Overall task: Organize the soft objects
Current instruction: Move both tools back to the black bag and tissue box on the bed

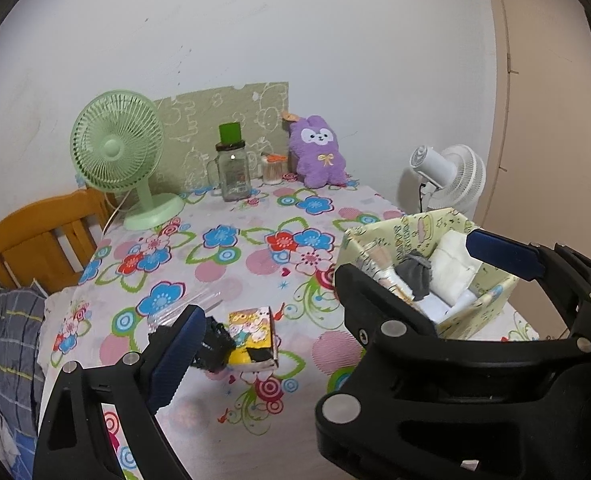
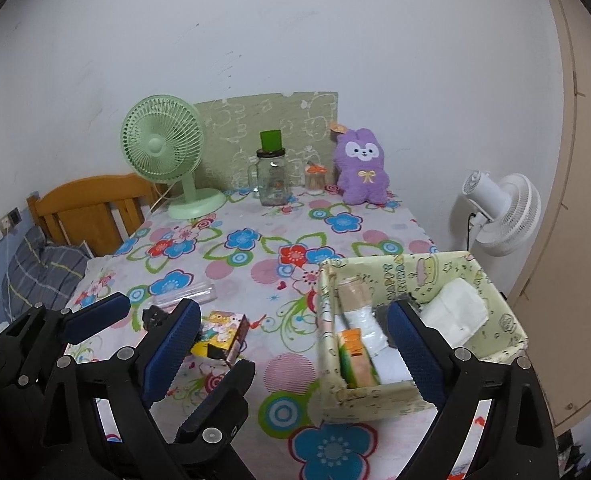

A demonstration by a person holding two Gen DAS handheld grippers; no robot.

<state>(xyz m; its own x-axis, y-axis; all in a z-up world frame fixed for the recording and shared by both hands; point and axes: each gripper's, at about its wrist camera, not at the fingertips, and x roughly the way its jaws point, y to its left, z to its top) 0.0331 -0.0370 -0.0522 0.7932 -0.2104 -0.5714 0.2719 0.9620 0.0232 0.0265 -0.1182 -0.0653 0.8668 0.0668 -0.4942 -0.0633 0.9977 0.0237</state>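
A pale green paper box (image 1: 491, 292) (image 2: 495, 280) stands at the table's right edge. It holds a grey sock (image 1: 415, 276), white folded cloth (image 2: 455, 312) and rolled items. My left gripper (image 1: 331, 300) is open above the table, its right finger over the box and its left finger beside a black cloth (image 1: 215, 344) that lies against a small yellow cartoon box (image 1: 253, 332) (image 2: 223, 334). My right gripper (image 2: 295, 332) is open, its right finger over the box. The left gripper shows in the right wrist view (image 2: 95, 316). A purple plush bunny (image 1: 319, 152) (image 2: 361, 172) sits at the back.
A green fan (image 1: 119, 152), a glass jar with a green lid (image 1: 233, 168) and a small jar stand at the back of the flowered tablecloth (image 1: 231, 264). A clear plastic wrapper (image 2: 187, 294) lies at the front left. A white fan (image 2: 503, 212) and a wooden headboard (image 1: 39, 240) flank the table.
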